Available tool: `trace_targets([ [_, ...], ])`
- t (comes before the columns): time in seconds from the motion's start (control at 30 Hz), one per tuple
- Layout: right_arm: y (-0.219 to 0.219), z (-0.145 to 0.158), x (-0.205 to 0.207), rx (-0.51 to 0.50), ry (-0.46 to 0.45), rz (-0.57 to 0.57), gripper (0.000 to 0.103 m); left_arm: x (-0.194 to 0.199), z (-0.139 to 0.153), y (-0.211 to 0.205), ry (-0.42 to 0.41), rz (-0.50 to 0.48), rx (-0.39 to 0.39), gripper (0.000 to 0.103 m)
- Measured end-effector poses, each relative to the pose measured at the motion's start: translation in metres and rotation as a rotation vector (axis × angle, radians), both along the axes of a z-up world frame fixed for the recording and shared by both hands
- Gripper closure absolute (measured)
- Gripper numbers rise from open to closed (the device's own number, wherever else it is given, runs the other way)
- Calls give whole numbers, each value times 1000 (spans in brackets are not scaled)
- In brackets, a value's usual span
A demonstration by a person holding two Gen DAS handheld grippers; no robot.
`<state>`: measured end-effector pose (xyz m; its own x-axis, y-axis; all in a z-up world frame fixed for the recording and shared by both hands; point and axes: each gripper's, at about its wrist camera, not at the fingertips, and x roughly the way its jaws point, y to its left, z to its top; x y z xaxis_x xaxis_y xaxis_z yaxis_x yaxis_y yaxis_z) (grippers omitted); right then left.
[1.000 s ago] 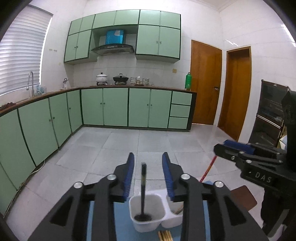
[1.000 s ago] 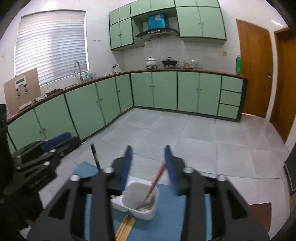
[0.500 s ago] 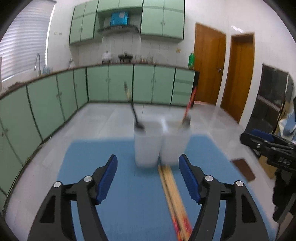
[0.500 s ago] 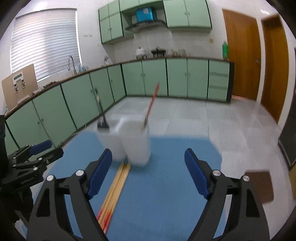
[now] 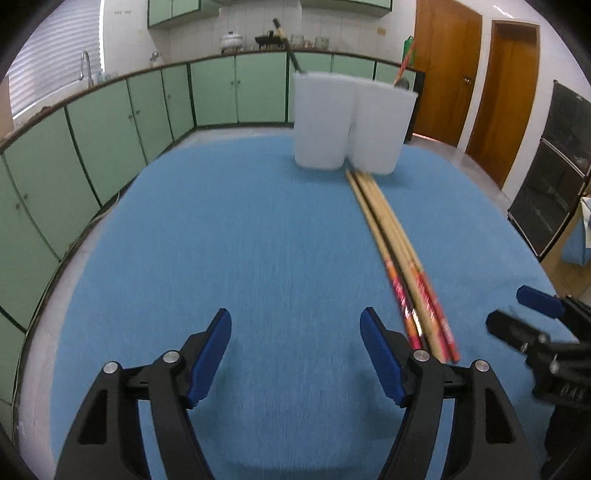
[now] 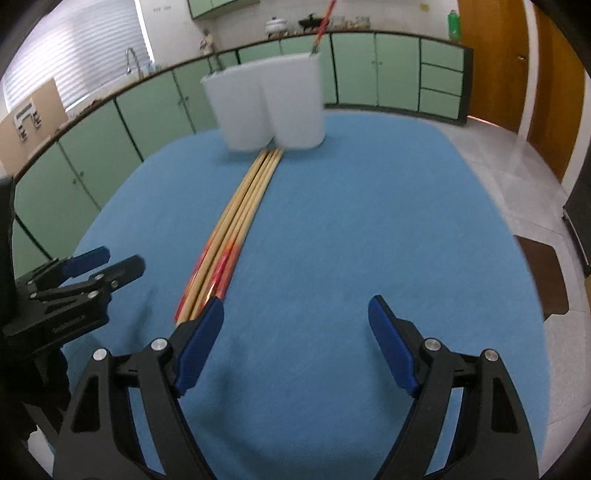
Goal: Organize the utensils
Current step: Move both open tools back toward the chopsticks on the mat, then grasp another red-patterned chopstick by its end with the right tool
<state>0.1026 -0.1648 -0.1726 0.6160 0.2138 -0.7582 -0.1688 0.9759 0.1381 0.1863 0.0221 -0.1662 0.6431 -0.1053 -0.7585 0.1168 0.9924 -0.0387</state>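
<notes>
A white two-compartment utensil holder stands at the far end of a blue mat. A dark-handled utensil stands in its left compartment and a red-handled one in its right. Several wooden chopsticks with red ends lie on the mat, running from the holder toward me. My left gripper is open and empty, low over the mat, left of the chopsticks' red ends. My right gripper is open and empty, just right of them.
Green kitchen cabinets with a counter line the left and back walls. Wooden doors are at the back right. A dark cabinet stands at the right. The mat's edges drop to grey floor tiles.
Both grippers have dropped from high above the holder and pulled back to low over the near part of the mat. Both sets of jaws have opened wide.
</notes>
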Motion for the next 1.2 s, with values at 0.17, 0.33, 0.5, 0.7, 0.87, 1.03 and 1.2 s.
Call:
trace_targets([
  [0.17, 18, -4, -6, -24, 16, 44, 31, -2, -9, 1, 20, 8, 10, 30],
  [0.33, 27, -8, -8, -63, 18, 47, 38, -5, -15, 3, 21, 17, -2, 29],
  [0.5, 34, -8, -7, -108, 9, 51, 45, -6, -16, 3, 23, 16, -2, 29],
  [0.7, 39, -6, -8, -129, -7, 56, 62, -6, -16, 2, 21, 19, 0, 28],
  [0.87, 38, -7, -9, -102, -7, 59, 81, -7, -16, -1, 21, 9, 16, 25],
  [1.03, 34, -7, -6, -63, 1, 71, 97, -7, -17, -7, 28, -12, 24, 25],
  [1.2, 24, -7, -7, -73, -4, 48, 98, -9, -17, -19, 39, -44, 5, 25],
])
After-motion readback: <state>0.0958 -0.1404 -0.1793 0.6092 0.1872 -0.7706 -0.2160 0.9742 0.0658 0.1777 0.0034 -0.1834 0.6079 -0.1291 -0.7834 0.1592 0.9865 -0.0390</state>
